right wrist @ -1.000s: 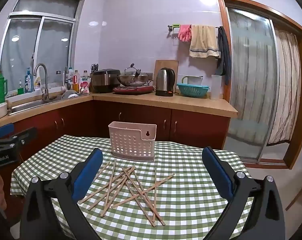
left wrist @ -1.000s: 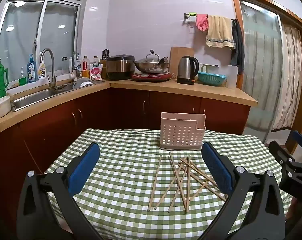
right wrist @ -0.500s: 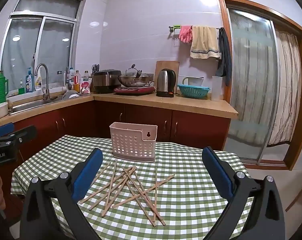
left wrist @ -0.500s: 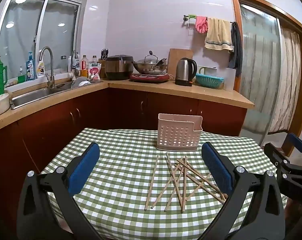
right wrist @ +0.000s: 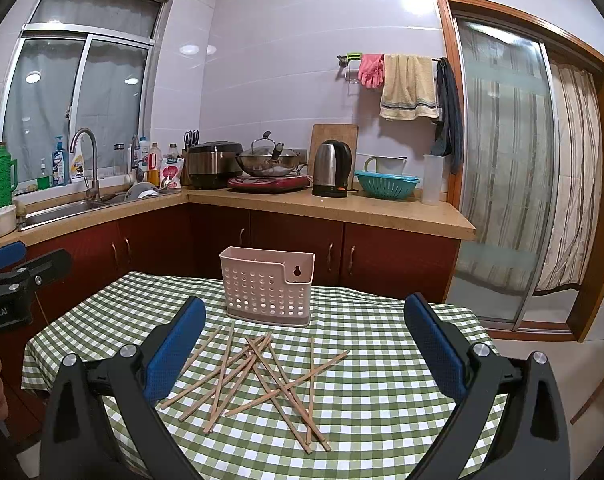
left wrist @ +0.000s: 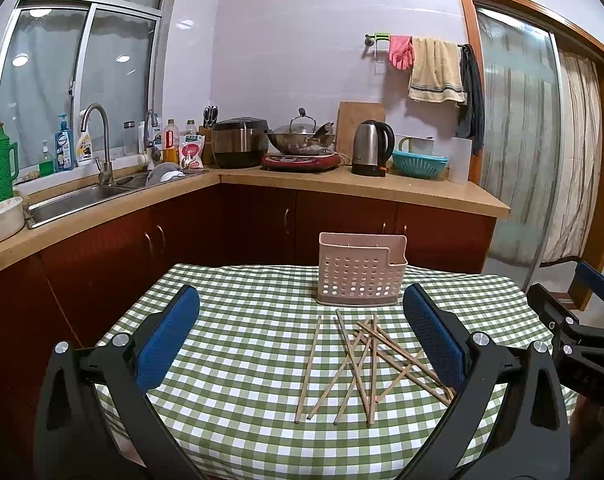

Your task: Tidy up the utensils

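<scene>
Left gripper (left wrist: 302, 332): we are holding it wide, empty.
Right gripper (right wrist: 304, 340): we are holding it wide, empty.
Chopsticks (left wrist: 358, 364): lying crossed on desk (left wrist: 241, 380).
Holder (left wrist: 361, 269): standing at 12 o'clock of chopsticks.

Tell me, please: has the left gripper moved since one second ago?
Yes. In its own view the basket and chopsticks now sit left of where they were, so the left gripper has swung slightly right; jaws stay open.
</scene>
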A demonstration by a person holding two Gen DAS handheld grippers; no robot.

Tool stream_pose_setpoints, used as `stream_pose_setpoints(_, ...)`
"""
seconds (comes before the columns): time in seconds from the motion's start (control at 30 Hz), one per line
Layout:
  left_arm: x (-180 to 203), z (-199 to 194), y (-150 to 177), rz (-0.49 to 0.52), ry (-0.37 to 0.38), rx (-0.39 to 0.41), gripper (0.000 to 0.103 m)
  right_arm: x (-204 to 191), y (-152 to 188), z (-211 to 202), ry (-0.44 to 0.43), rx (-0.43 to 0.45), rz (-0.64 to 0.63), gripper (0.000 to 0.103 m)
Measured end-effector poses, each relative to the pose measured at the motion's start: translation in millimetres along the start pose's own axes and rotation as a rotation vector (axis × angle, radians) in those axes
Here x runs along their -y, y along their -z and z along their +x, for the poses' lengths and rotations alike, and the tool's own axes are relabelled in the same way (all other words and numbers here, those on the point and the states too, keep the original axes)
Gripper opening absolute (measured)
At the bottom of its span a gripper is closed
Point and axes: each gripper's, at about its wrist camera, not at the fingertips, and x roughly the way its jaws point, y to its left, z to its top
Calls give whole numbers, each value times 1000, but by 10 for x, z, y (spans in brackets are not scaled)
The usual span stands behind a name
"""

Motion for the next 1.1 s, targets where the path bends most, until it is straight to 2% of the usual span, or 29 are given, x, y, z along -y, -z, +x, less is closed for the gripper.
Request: stream_pose_setpoints(1.1,-50,-46,35,-10,-5,6,99,-58,-45,-49,-8,-1,-6,97)
